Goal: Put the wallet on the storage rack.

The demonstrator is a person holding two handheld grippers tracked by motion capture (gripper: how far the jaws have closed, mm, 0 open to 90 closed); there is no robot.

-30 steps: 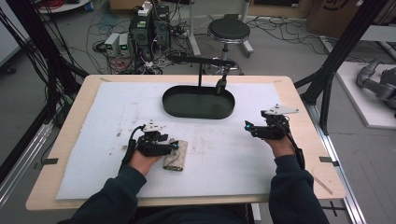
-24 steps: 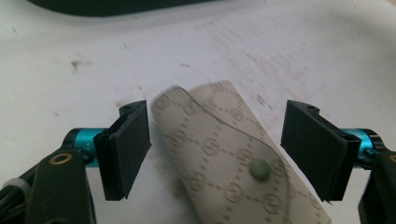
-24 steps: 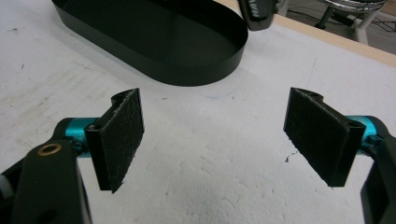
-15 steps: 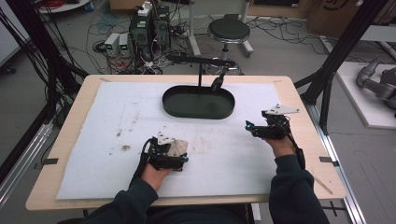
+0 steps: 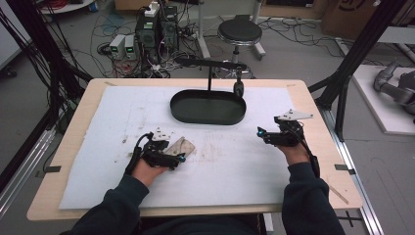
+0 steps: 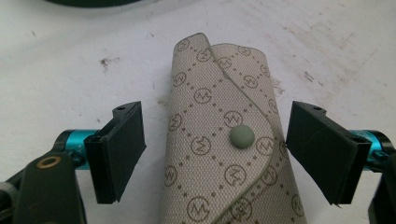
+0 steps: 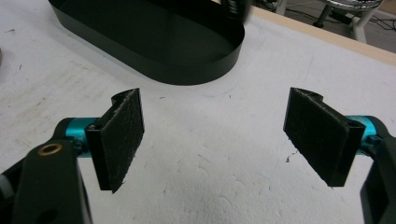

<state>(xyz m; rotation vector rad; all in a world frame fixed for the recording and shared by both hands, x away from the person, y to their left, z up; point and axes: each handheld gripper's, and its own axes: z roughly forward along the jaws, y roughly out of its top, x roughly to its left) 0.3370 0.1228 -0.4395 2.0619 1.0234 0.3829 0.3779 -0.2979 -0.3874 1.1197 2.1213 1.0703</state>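
1. At about 8 o'clock from the black oval tray, on the white mat over the desk, lies the beige monogram pouch, snap button up.
2. Your left hand-held gripper has just been opening; its jaws stand wide on either side of the pouch, pads clear of it.
3. Your right hand-held gripper, at 4 o'clock from the tray, is wide open over bare mat with nothing in it.

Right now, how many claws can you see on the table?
2. The left claw sits open around the pouch. The right claw is open over bare mat, right of the tray.
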